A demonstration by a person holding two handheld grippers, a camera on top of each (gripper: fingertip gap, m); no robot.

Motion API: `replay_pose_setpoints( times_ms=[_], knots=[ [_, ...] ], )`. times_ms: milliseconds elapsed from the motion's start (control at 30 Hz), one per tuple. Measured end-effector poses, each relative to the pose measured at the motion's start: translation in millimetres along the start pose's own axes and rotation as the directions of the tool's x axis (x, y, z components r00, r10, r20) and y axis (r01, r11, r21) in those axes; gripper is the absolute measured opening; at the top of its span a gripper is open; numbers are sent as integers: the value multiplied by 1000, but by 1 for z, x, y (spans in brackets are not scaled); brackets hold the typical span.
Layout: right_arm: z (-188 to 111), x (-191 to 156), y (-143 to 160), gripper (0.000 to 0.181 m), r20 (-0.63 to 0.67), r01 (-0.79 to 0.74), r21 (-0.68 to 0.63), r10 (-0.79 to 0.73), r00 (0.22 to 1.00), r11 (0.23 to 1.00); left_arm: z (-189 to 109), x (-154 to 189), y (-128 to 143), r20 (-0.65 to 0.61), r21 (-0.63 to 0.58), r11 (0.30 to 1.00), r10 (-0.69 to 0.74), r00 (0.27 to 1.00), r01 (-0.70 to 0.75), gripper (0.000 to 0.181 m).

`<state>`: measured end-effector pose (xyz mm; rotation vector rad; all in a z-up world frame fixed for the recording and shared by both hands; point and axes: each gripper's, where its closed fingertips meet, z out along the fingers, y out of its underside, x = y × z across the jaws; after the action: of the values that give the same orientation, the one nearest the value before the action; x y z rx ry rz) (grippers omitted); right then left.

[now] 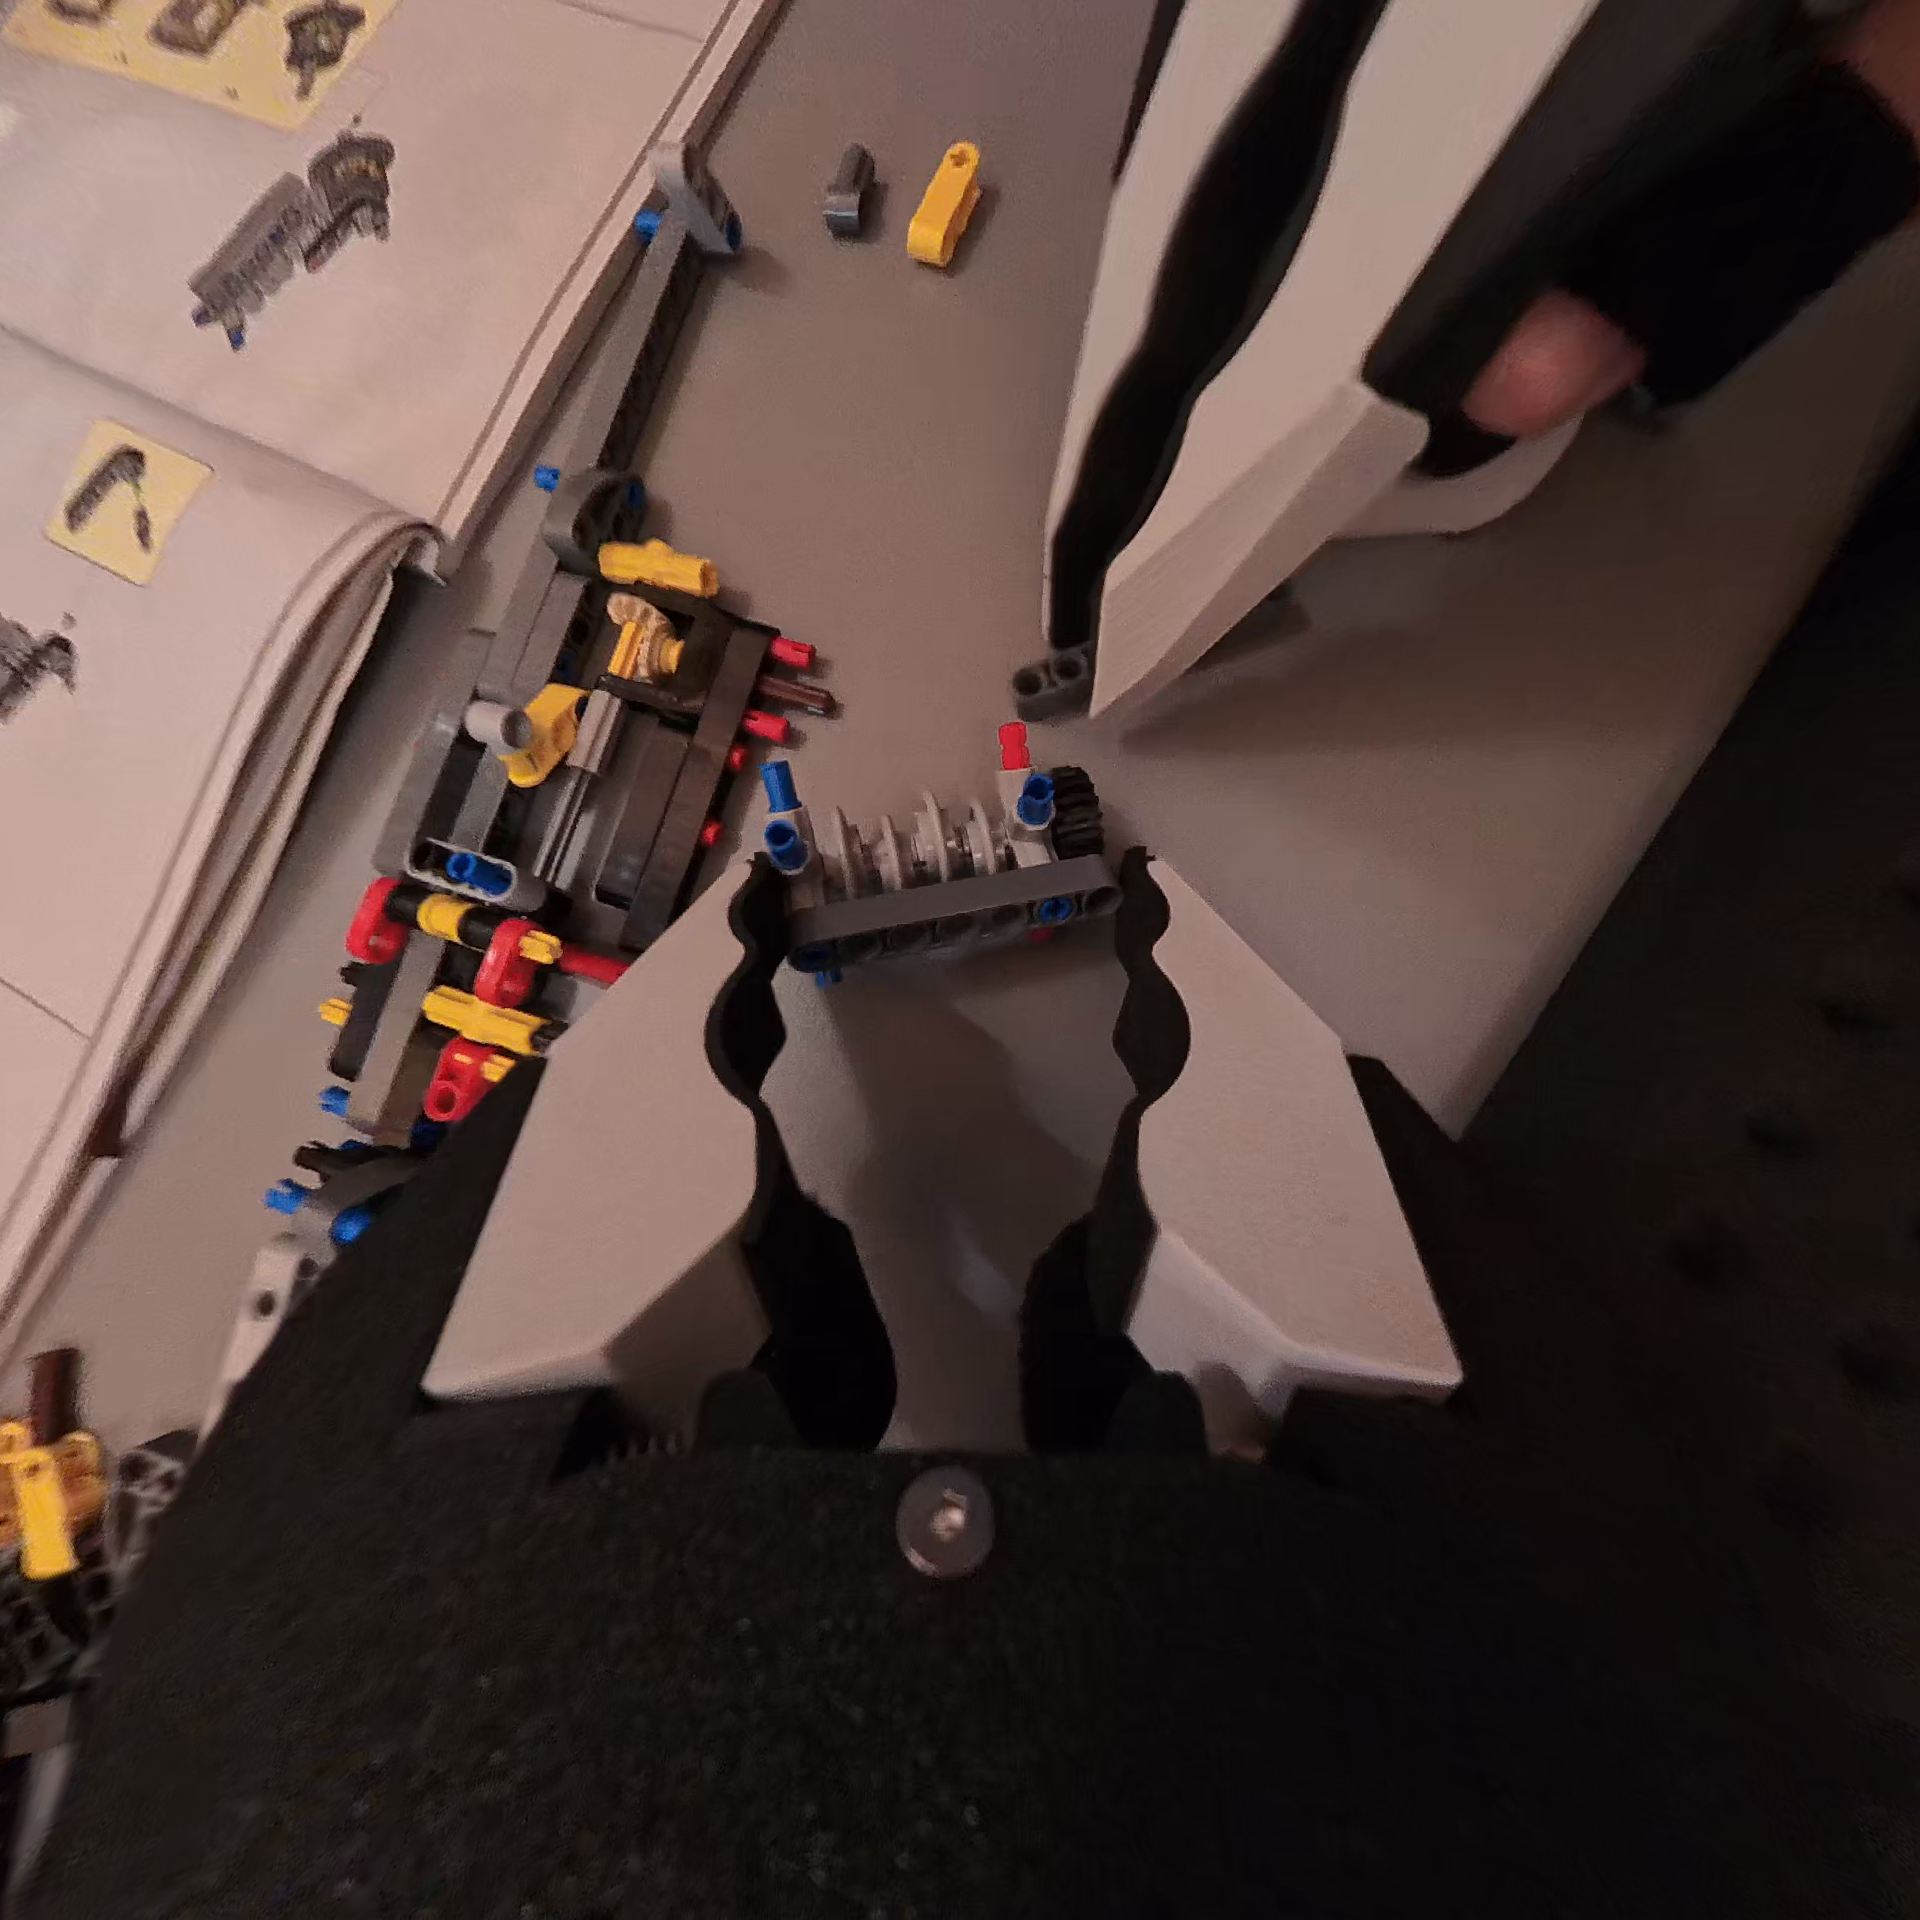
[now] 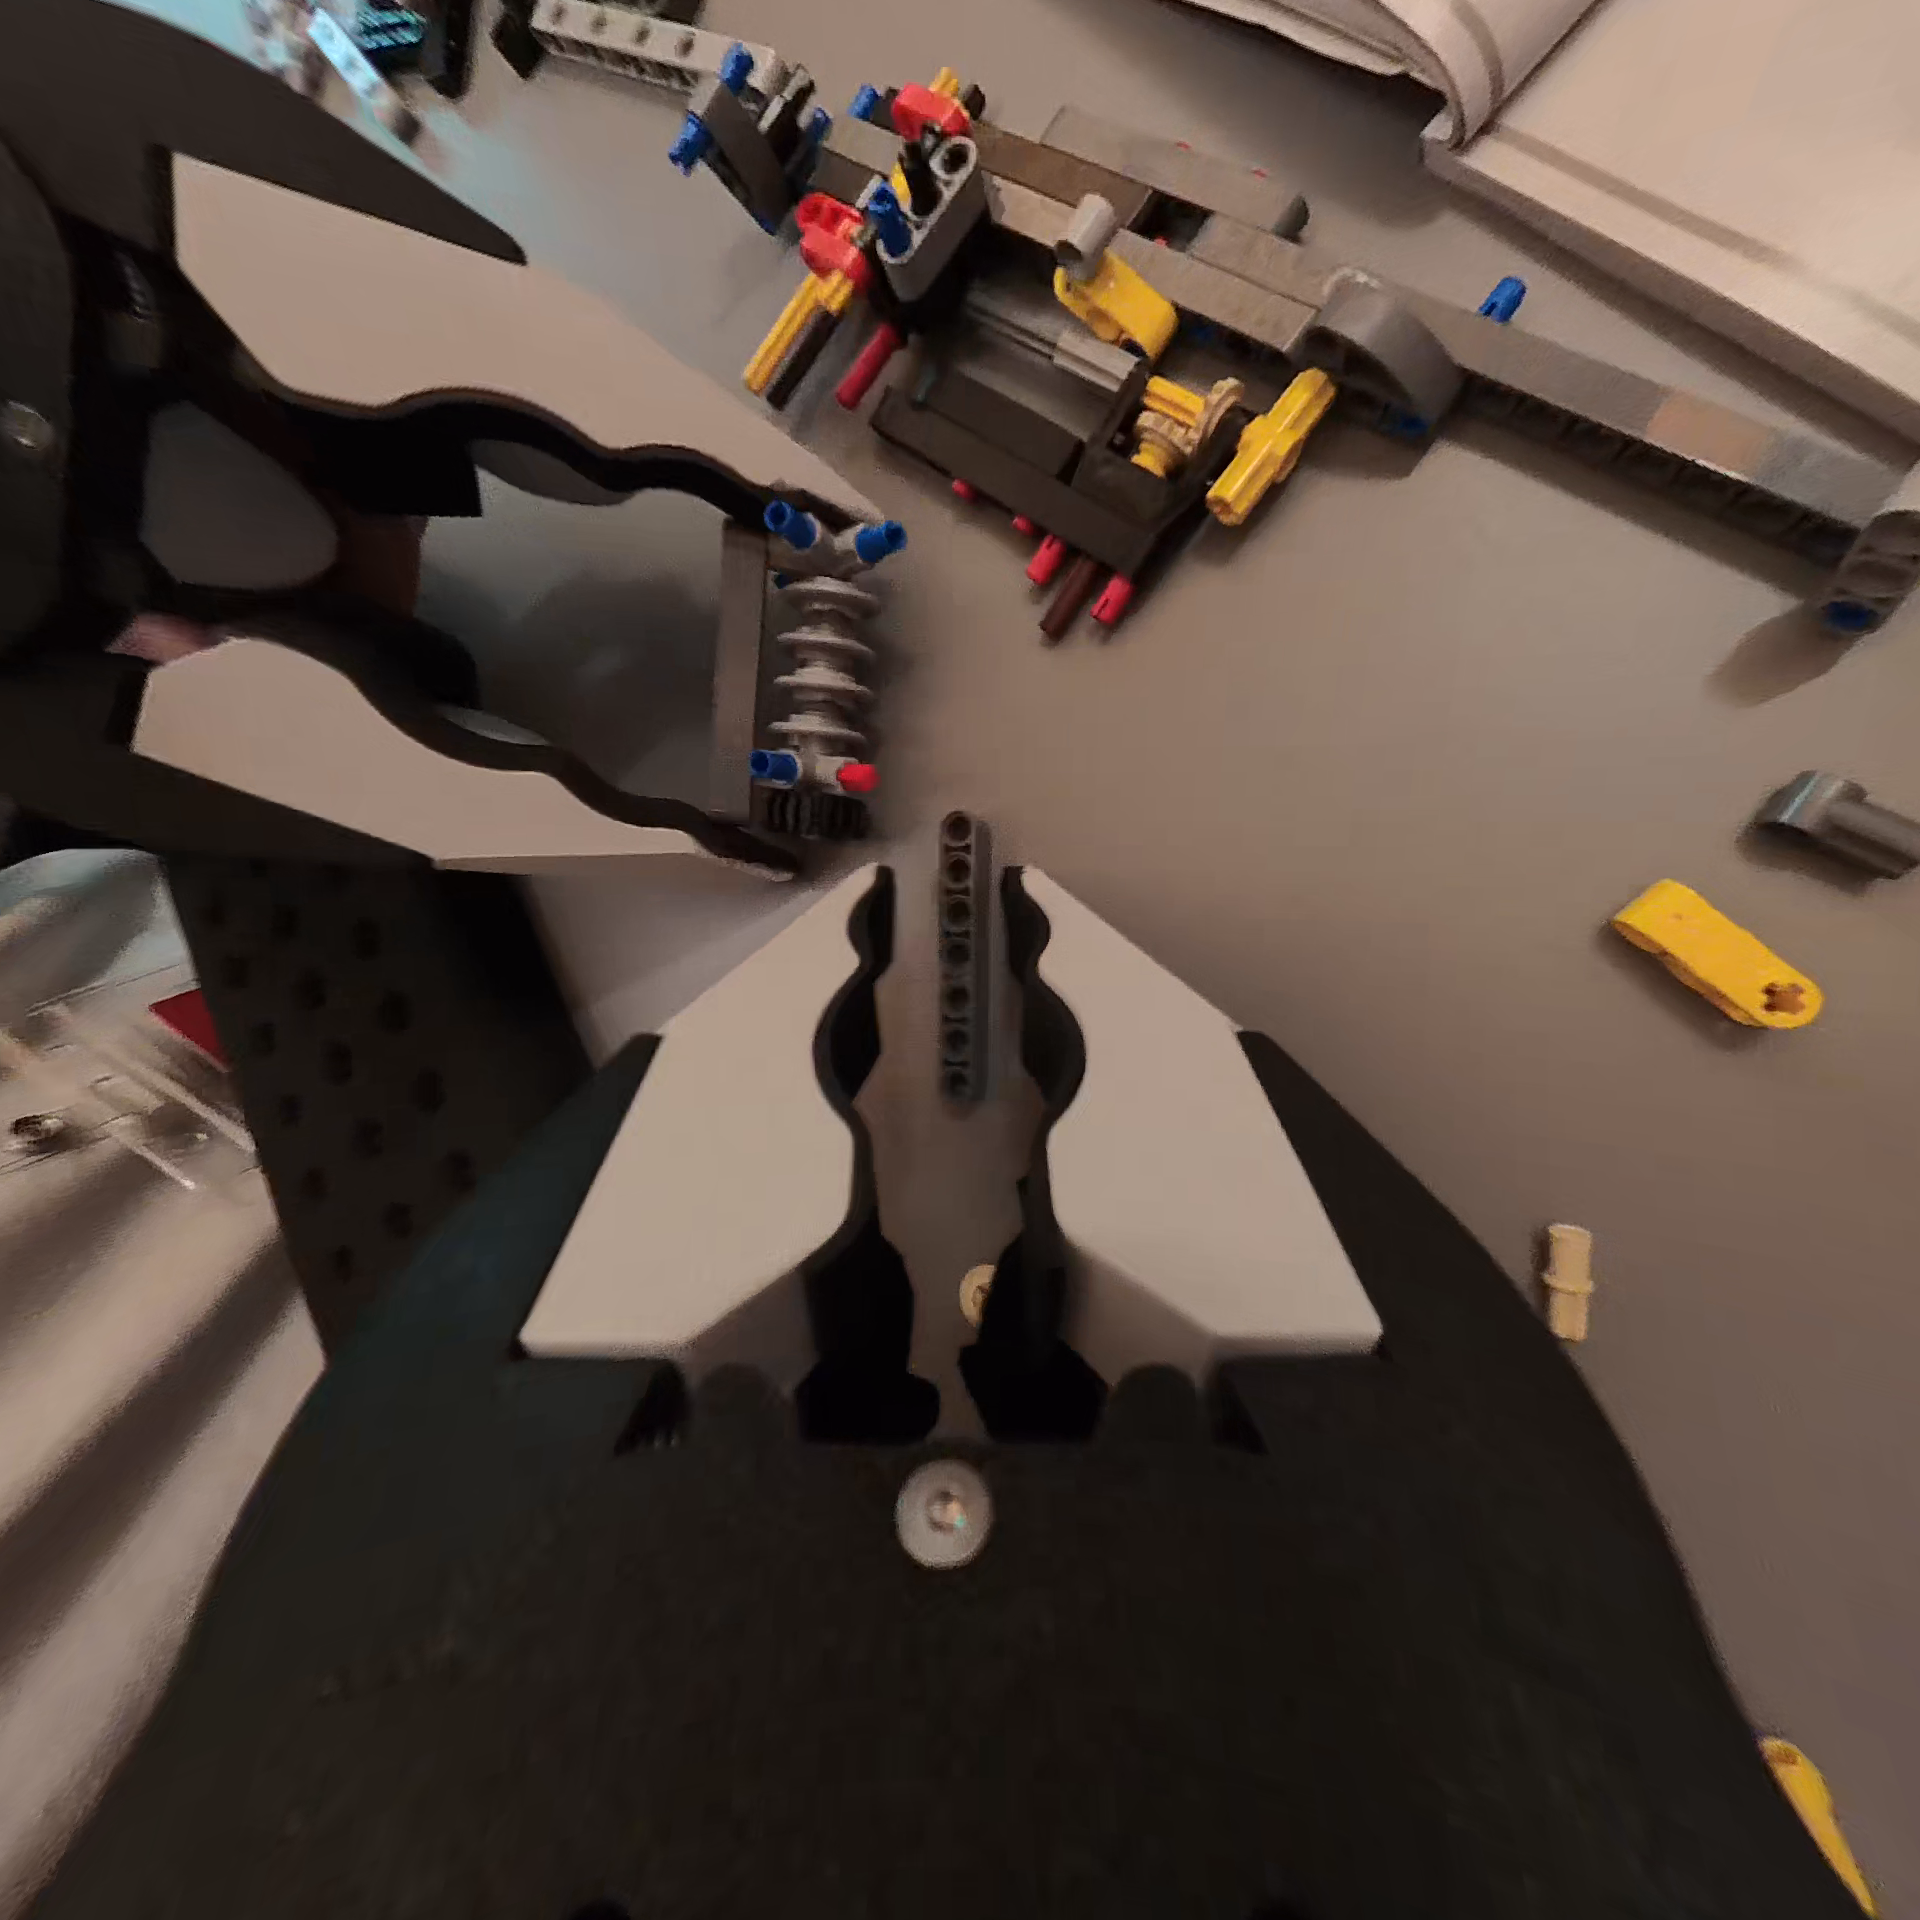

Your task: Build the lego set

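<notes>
My left gripper is shut on a small sub-assembly: a grey beam with a grey worm gear, blue pins, a red pin and a black gear. It holds the beam by its two ends. In the right wrist view this sub-assembly sits between the left gripper's fingertips. My right gripper is shut on a long dark grey beam that points forward. The beam's tip is just below the sub-assembly's black gear. In the left wrist view the beam's end shows under the right gripper.
The main build lies on the grey table beside the open instruction booklet. Loose parts: a yellow piece, a dark grey connector and a tan pin. The table edge is at the right. The grippers' ends are close to 5 cm from one another.
</notes>
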<state>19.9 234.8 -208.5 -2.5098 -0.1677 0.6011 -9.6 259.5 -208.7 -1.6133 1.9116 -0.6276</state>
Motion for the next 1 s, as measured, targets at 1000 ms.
replay_pose_setpoints(
  times_ms=[1000],
  knots=[
    [-40,-85,-95,18,635,-330,521,-99,766,788,-116,-21,-60,-335,524,682,-385,860,509,42]
  ],
)
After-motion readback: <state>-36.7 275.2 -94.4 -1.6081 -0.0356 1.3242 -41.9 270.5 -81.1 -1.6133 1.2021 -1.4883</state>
